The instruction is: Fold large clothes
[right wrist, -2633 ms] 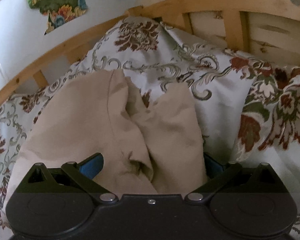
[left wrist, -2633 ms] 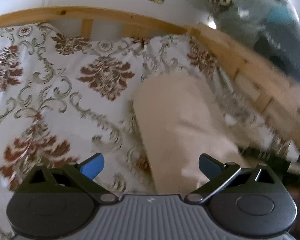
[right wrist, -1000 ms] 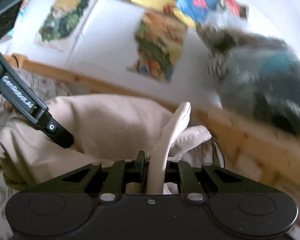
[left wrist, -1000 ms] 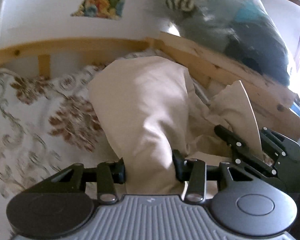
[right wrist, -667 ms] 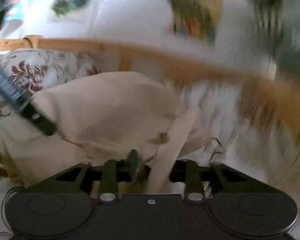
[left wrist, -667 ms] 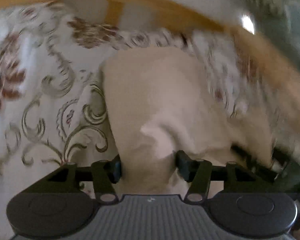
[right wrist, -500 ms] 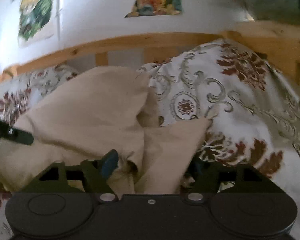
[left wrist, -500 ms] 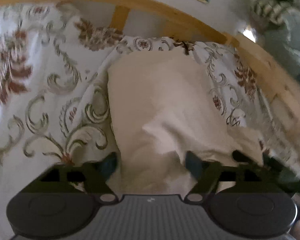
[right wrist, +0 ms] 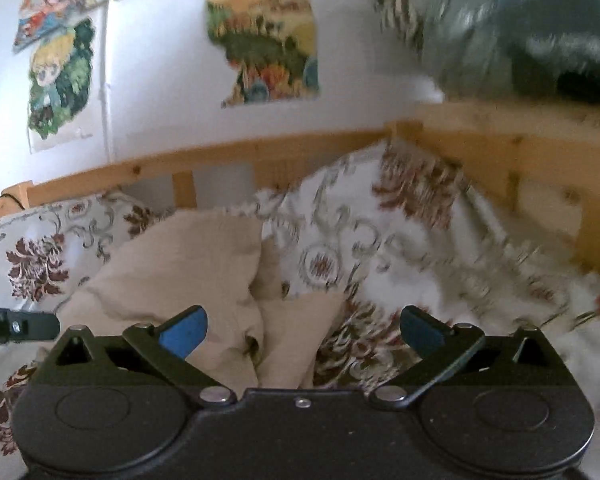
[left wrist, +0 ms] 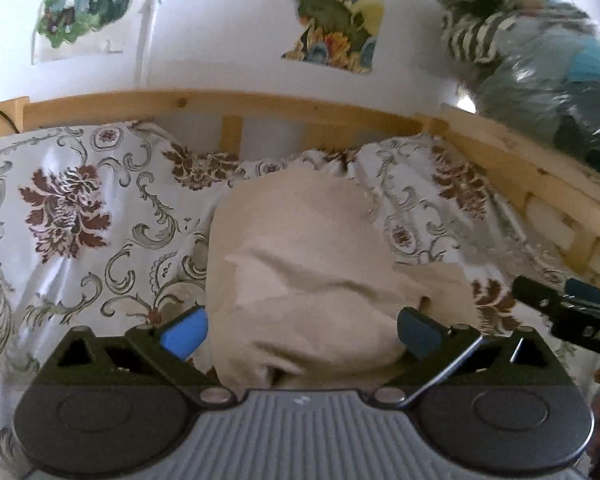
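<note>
Both hand-held grippers (left wrist: 302,330) (right wrist: 302,330) hang spread over the half-folded garment (left wrist: 300,256) just ahead, which next needs regripping and another fold.

— What does your left black-armed gripper with the ribbed grey housing (left wrist: 302,330) look like?

— You see two round black discs, silver pivot screws, a small white mark on the grey ribs, and bright blue pads (left wrist: 184,331).

— And your right all-black gripper (right wrist: 302,330)?

— It has the same discs, silver screws and blue pads (right wrist: 183,330). From the left camera, its arm shows white lettering.
</note>
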